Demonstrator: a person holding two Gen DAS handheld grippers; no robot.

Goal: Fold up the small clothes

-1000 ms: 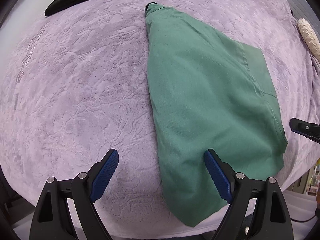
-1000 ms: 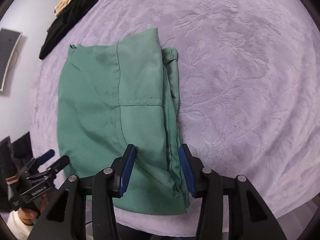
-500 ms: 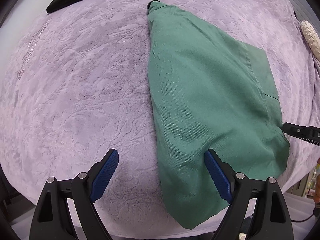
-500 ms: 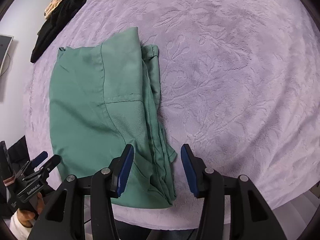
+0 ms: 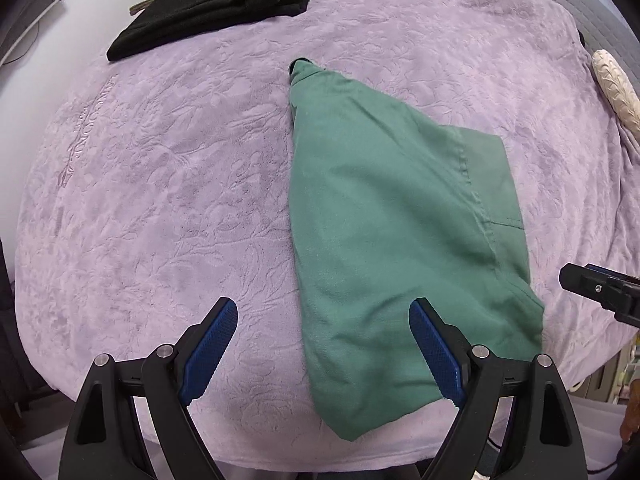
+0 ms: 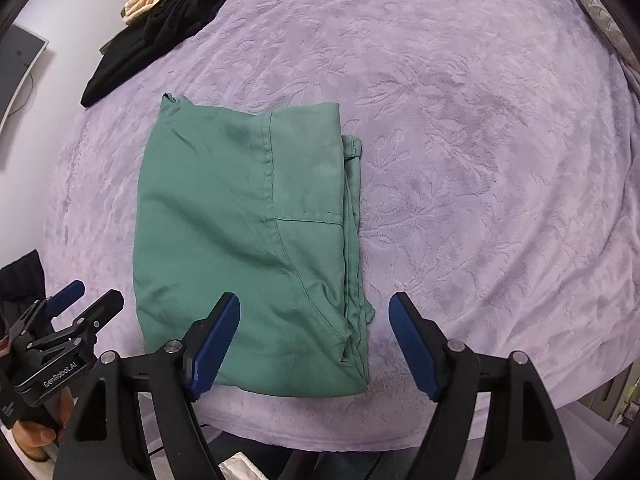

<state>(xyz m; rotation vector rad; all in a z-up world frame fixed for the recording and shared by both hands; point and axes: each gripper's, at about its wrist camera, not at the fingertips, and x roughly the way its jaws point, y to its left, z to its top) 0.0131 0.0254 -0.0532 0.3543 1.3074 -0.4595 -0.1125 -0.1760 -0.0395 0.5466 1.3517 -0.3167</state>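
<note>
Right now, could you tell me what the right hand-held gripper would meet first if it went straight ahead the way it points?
Most likely the green garment: the open right hand-held gripper points over its near right edge, though its height above it is unclear.

Left wrist cam: sits behind the left tongs (image 5: 323,344), near front edge, looking down and forward, green garment (image 5: 396,236) right of center. Right wrist cam: same pose behind the right tongs (image 6: 314,340), garment left of center. Both share the garment, purple blanket (image 5: 168,184), black clothes (image 5: 216,4). Each sees the other's tongs at frame edge.
</note>
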